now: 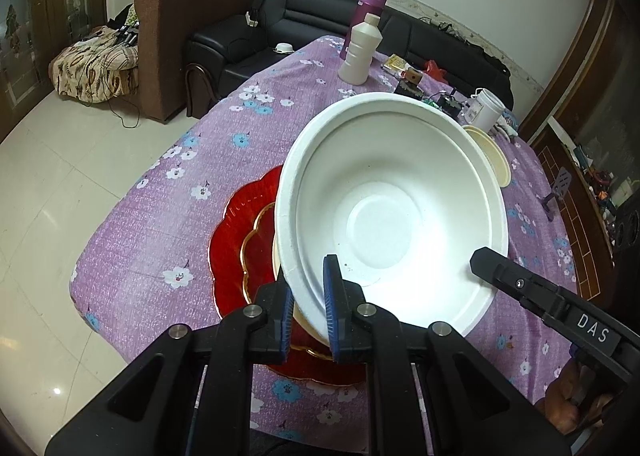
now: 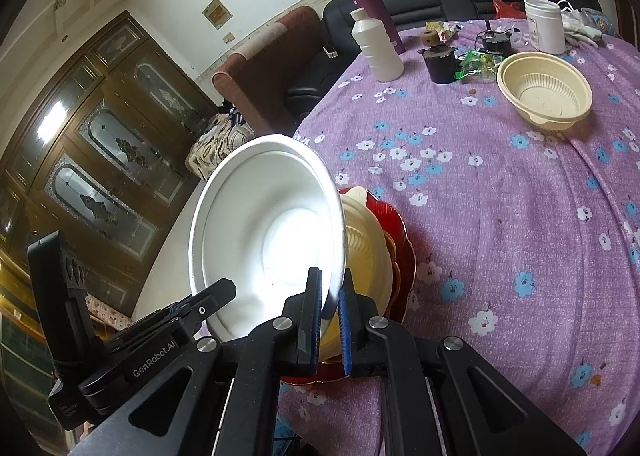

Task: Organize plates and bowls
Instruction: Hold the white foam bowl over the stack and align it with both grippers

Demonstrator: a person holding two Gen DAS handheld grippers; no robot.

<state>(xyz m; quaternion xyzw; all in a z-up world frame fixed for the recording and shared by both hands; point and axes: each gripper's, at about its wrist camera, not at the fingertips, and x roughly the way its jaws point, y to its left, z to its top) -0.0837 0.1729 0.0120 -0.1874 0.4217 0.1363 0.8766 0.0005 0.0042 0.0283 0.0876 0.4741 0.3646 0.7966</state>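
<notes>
Item: white foam bowl (image 1: 384, 216), large, shallow. Held tilted in the air above the stack, gripped at two places on its near rim.

Left gripper (image 1: 308, 304): jaws pinching the bowl's rim, one blue pad inside the bowl, the other against its outer wall.

Right gripper (image 2: 329, 308): jaws likewise closed on the rim, one pad on each side of the wall. In the left view only one of its fingers shows, beside the bowl's right edge.

Stack, directly under the bowl: red scalloped plate (image 1: 236, 240) with a gold edge lying on the table (image 1: 160, 216), a smaller gold-rimmed plate on it, and a cream ribbed bowl (image 2: 366, 252) seated on those.

Loose piece: second cream bowl (image 2: 544, 90), upright, well apart at the far side of the purple floral cloth.

Non-task clutter, far end: white bottle (image 1: 357, 50), purple flask (image 1: 370, 6), white tub (image 2: 544, 26).

Step in hand, as I judge it: nesting the white bowl onto the stack; not yet seated.

Next move calls for: levelling the bowl, centring it over the cream bowl, lowering until it rests, then spreading both sets of jaws together so the light foam does not tip or shift.
</notes>
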